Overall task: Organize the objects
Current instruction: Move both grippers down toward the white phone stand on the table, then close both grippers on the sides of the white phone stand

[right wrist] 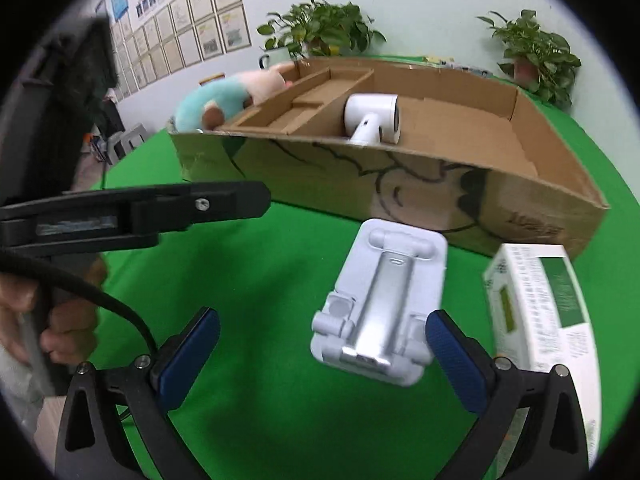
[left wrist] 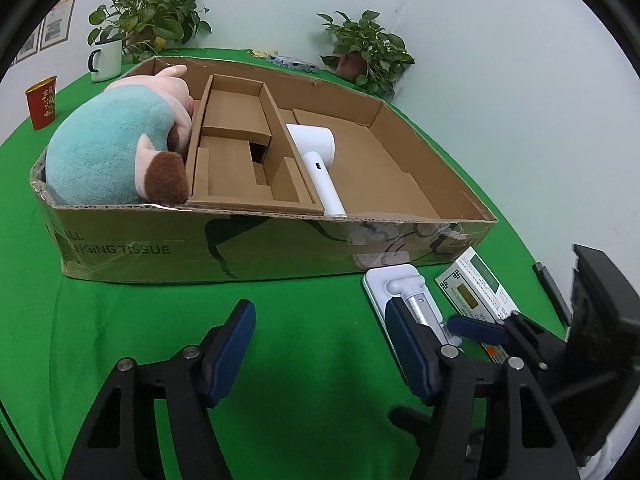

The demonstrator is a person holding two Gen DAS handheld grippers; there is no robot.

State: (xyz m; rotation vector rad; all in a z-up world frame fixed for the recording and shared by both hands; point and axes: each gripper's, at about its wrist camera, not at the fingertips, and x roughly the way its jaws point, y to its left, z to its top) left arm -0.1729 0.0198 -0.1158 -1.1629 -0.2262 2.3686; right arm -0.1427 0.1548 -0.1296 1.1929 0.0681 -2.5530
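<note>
Green cloth on table [left wrist: 304, 320], pale wall behind, framed prints, two plants. Box [left wrist: 256, 240] mid-table: plush, white dryer inside. Stand [right wrist: 380, 300] just before box, carton beside. Left tongs [left wrist: 324, 344] apart, empty. Right tongs [right wrist: 324, 356] apart, flanking stand's near end.

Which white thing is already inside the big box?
The white hair dryer lies inside the cardboard box. The white phone stand and the white-and-green carton lie outside on the green cloth.
</note>
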